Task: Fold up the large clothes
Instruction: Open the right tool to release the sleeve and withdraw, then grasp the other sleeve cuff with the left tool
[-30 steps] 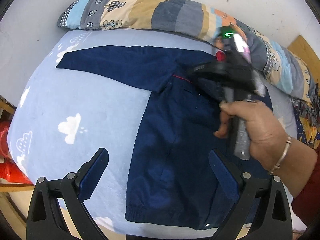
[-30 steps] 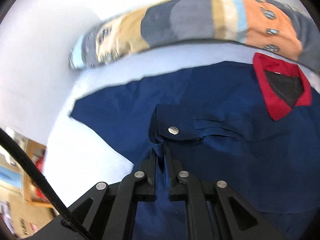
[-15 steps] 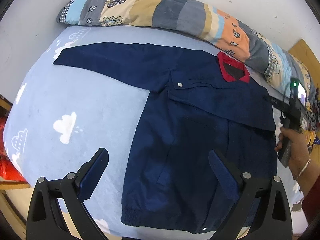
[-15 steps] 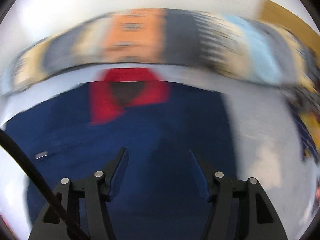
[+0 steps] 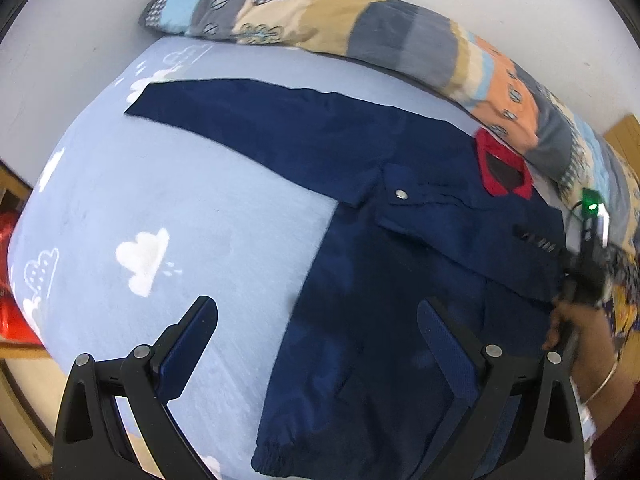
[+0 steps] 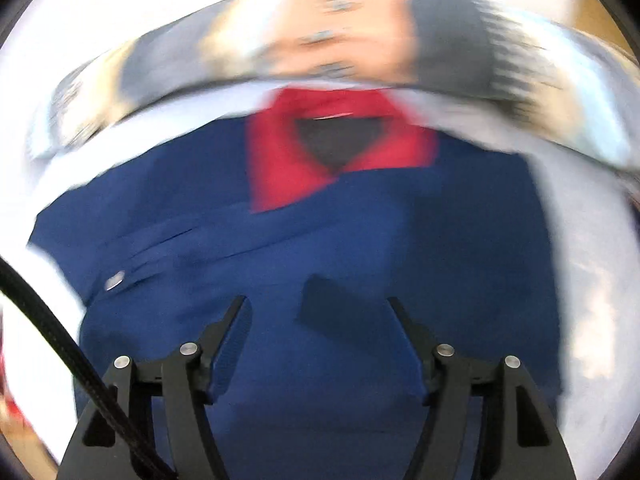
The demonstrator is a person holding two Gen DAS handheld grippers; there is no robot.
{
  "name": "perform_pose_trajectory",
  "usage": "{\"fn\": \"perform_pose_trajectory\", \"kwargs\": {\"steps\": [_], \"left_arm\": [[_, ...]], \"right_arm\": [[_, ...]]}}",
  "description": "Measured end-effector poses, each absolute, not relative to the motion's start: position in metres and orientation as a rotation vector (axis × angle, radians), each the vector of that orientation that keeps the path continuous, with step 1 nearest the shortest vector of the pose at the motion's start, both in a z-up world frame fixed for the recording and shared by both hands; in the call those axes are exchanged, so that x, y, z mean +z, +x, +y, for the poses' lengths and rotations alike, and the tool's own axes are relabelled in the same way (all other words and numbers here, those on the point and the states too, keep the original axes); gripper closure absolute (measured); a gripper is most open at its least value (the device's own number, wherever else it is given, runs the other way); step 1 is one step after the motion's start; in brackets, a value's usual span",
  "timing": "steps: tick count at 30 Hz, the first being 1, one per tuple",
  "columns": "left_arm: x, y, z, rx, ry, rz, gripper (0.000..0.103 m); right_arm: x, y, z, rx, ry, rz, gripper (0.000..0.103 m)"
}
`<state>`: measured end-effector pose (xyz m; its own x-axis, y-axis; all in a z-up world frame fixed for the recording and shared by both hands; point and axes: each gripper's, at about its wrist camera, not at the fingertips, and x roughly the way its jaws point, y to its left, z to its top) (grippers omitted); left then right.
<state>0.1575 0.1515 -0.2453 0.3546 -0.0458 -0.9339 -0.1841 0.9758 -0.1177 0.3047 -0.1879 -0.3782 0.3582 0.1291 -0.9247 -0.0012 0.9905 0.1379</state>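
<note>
Navy jacket (image 5: 400, 280) lies flat on my cloud-print bed sheet (image 5: 180, 208), one sleeve across chest, other sleeve (image 5: 260, 128) spread for next fold; my left gripper (image 5: 316, 344) gapes empty above hem; my right gripper (image 6: 320, 336), jaws opening, nothing between, hangs below red collar (image 6: 280, 152)

The jacket (image 5: 400, 280) lies flat on the bed (image 5: 180, 208) (one sleeve (image 5: 260, 128) stretched leftward), pillow (image 5: 360, 28) behind it.

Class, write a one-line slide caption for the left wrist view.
Open left gripper above a navy jacket with red collar, one sleeve folded across, on a pale blue cloud-print bedsheet.
</note>
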Motion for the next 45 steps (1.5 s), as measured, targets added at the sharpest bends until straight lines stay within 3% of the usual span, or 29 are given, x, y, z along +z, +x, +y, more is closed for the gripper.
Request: {"fn": "perform_pose_trajectory", "kwargs": {"steps": [3,6,9,10,13,16,19,25,29,30,31,38,45], "left_arm": [[-0.249,0.161,0.165,0.116,-0.252,1.218,0.003],[-0.249,0.164,0.179,0.137,-0.243,1.219,0.003],[-0.249,0.171,0.200,0.165,-0.230,1.230,0.003],[-0.250,0.174,0.213,0.187,-0.239,1.233,0.003],[-0.255,0.187,0.249,0.248,-0.295,1.271,0.003],[-0.263,0.205,0.296,0.333,-0.363,1.273,0.003],[-0.269,0.229,0.337,0.395,-0.349,1.259,0.003],[-0.300,0.290,0.425,0.429,-0.557,1.265,0.003],[-0.328,0.333,0.466,0.428,-0.696,1.256,0.024],[-0.338,0.347,0.479,0.439,-0.731,1.253,0.040],[-0.344,0.352,0.482,0.445,-0.759,1.254,0.047],[-0.401,0.375,0.533,0.440,-1.086,1.124,0.049],[-0.420,0.389,0.546,0.427,-1.213,0.970,0.048]], "right_arm": [[-0.407,0.310,-0.133,0.173,0.039,1.274,0.031],[-0.434,0.312,-0.108,0.152,-0.080,1.352,0.018],[-0.413,0.314,-0.098,0.185,0.024,1.325,0.028],[-0.405,0.314,-0.089,0.211,0.032,1.294,0.027],[-0.401,0.309,-0.064,0.273,-0.048,1.271,0.016],[-0.442,0.312,-0.050,0.282,-0.136,1.429,0.014],[-0.427,0.305,-0.051,0.327,-0.084,1.369,0.023],[-0.368,0.269,-0.080,0.321,0.022,1.219,0.023],[-0.342,0.218,-0.089,0.313,0.051,1.190,0.023],[-0.336,0.203,-0.093,0.318,0.050,1.193,0.023],[-0.333,0.203,-0.091,0.321,0.051,1.196,0.023],[-0.313,0.143,-0.102,0.334,0.017,1.216,0.023],[-0.310,0.116,-0.103,0.332,-0.008,1.241,0.023]]}}
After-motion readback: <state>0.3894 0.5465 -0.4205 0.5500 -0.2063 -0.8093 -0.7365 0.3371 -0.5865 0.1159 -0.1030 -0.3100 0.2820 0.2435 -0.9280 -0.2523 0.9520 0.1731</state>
